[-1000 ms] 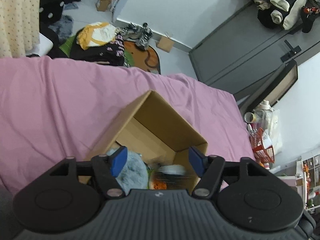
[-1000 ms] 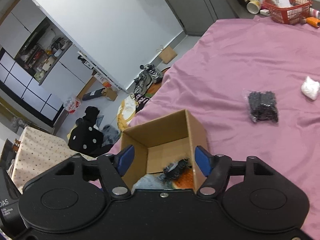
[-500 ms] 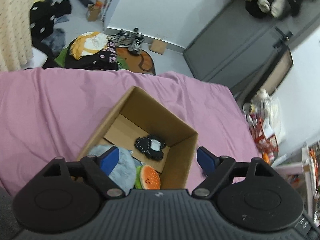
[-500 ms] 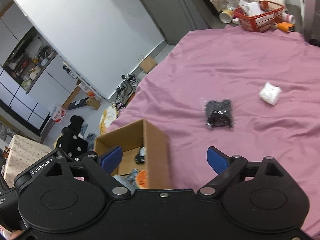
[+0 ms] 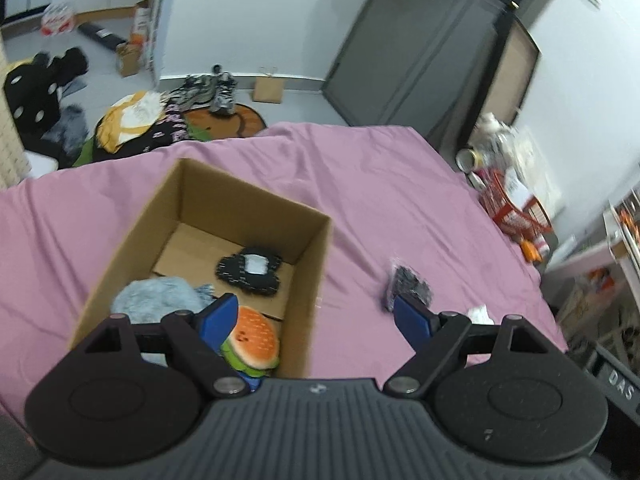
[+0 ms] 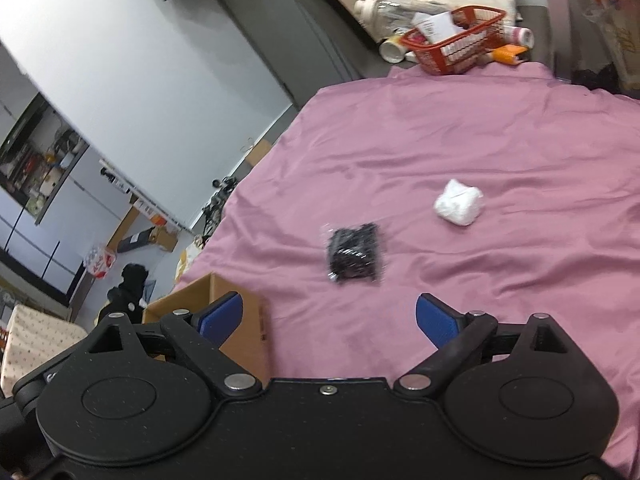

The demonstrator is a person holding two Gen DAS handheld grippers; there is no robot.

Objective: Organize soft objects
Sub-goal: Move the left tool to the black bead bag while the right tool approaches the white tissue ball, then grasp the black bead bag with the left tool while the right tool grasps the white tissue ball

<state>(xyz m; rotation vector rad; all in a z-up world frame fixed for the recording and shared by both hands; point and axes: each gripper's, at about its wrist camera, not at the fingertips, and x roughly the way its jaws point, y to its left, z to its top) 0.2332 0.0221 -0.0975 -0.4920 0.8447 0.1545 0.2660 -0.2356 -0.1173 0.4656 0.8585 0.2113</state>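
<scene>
A cardboard box (image 5: 244,216) sits open on a bed covered with a pink sheet (image 5: 380,184). Inside the box lie a fluffy grey-blue toy (image 5: 156,296), a burger-shaped plush (image 5: 254,338) and a black soft item with a white patch (image 5: 250,270). The left gripper (image 5: 316,316) hangs above the box's near right corner, its blue fingers (image 5: 218,316) spread wide with nothing between them. The right gripper (image 6: 328,318) is over the sheet just right of the box, its fingers (image 6: 438,322) also spread and empty. Ahead of it on the sheet lies a black bundle in a clear bag (image 6: 354,254), and farther right, apart from it, a crumpled white lump (image 6: 458,202). A red basket (image 6: 456,46) with clutter stands beyond the far edge of the bed.
</scene>
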